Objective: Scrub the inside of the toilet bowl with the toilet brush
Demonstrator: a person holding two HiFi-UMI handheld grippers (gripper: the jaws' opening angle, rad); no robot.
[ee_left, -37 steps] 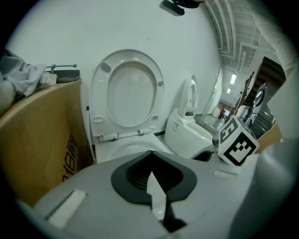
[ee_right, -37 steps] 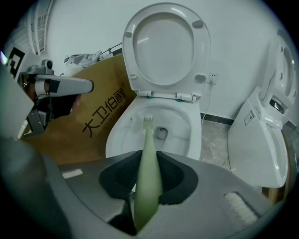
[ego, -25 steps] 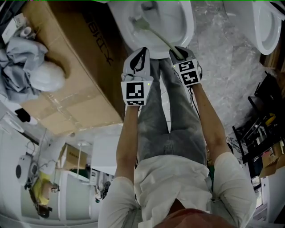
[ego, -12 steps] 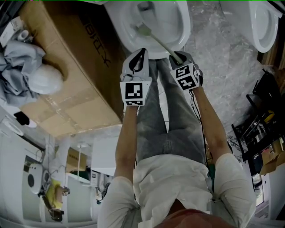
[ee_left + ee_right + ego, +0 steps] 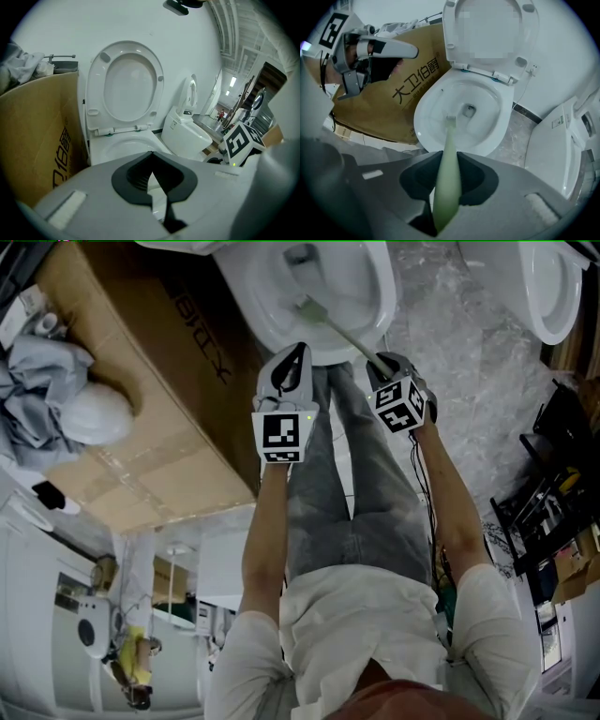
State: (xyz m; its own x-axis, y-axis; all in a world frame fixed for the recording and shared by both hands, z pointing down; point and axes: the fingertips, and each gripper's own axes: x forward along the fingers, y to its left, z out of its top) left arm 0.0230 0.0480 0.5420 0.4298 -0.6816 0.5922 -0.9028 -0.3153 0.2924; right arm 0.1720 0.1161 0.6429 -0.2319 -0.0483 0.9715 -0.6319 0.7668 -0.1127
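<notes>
1. The right claw [image 5: 447, 190] is clenched on the pale green handle of the toilet brush [image 5: 449, 140]. The left claw [image 5: 152, 183] is pinched together on nothing and hangs by the bowl's near rim.
2. The bristle head sits deep inside the toilet bowl [image 5: 423, 110]. It looks to rest on the inner wall just beside the drain hole, on the side toward the cardboard box [image 5: 141, 418].
3. Scrubbing seems under way. I reckon the next move calls for sweeping the head round the wall and up under the rim, with the grip kept firm.
4. Counted: two claws, one brush, one box and two toilets, the spare toilet [image 5: 553, 287] standing well apart.
</notes>
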